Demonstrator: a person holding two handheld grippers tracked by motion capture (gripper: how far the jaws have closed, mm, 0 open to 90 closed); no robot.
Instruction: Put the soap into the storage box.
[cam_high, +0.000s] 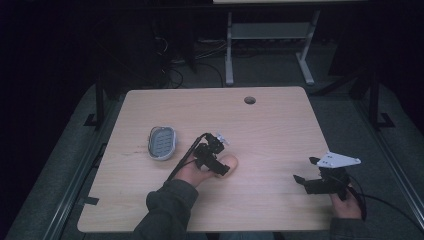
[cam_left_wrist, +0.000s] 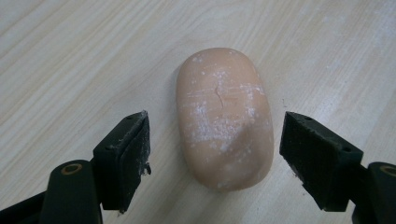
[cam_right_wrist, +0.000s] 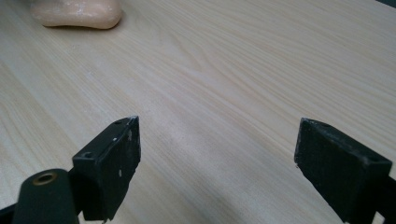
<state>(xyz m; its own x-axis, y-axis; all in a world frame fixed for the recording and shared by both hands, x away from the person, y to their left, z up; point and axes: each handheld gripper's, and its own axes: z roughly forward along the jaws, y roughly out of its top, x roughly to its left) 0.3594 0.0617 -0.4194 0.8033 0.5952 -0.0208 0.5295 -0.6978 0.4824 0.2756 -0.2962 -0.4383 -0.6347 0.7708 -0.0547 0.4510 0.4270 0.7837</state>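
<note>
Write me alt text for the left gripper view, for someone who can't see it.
A peach-coloured bar of soap, dusted with white flecks, lies on a light wooden table. The left hand-held gripper hangs over it with its two black jaws open, one on each side of the soap, neither touching it.

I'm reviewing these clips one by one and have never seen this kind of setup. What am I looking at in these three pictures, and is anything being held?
No robot here: a person at a wooden table holds a hand-operated two-jaw gripper in each hand. The high view looks down from above the person's side; the other two pictures come from cameras riding on each gripper, looking along its black jaws.

On the table lie a peach-coloured bar of soap and, to its left in the high view, a grey soap dish.

The left gripper hangs over the soap with its jaws open on either side, not touching it. The right gripper is open above bare wood at the right. Nothing is held.
</note>
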